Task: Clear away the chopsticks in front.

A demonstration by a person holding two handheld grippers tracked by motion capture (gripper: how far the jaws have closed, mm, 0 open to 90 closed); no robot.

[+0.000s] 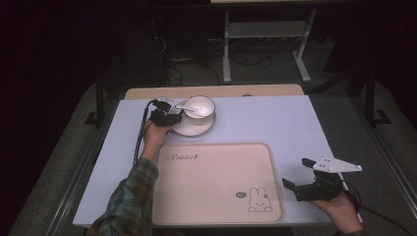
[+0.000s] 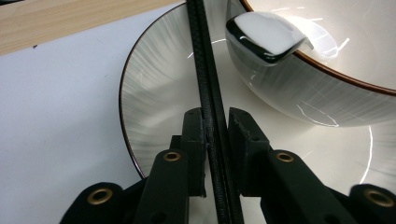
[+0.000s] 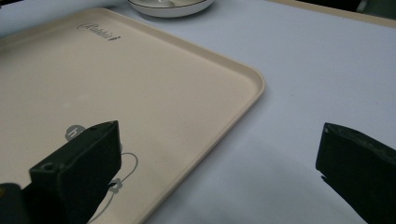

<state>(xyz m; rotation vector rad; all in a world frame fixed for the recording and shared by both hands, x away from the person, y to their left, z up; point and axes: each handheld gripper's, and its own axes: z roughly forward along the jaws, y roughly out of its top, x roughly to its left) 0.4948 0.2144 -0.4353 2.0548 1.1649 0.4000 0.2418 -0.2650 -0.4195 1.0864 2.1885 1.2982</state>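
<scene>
**Left gripper at the plate, right gripper idle beside the tray**

The beige tray [image 1: 216,182] lies flat on the pale surface [image 1: 275,123], a rabbit drawing in its near right corner and a script logo at its far left. Just beyond the tray's far left corner sits a white plate [image 1: 196,129] carrying a white bowl [image 1: 200,107], with a white spoon [image 1: 184,106] resting in the bowl, its handle over the rim toward the left.

The left gripper [image 1: 164,115] is at the plate's left edge, beyond the tray's far left corner. In the left gripper view its fingers [image 2: 194,140] stand nearly closed above the plate, with a black cable [image 2: 208,93] running between them; whether they actually pinch the cable cannot be told.

The right gripper [image 1: 297,173] hovers just off the tray's right edge, near its front corner, fingers [image 3: 84,158] spread wide apart and holding nothing.
</scene>
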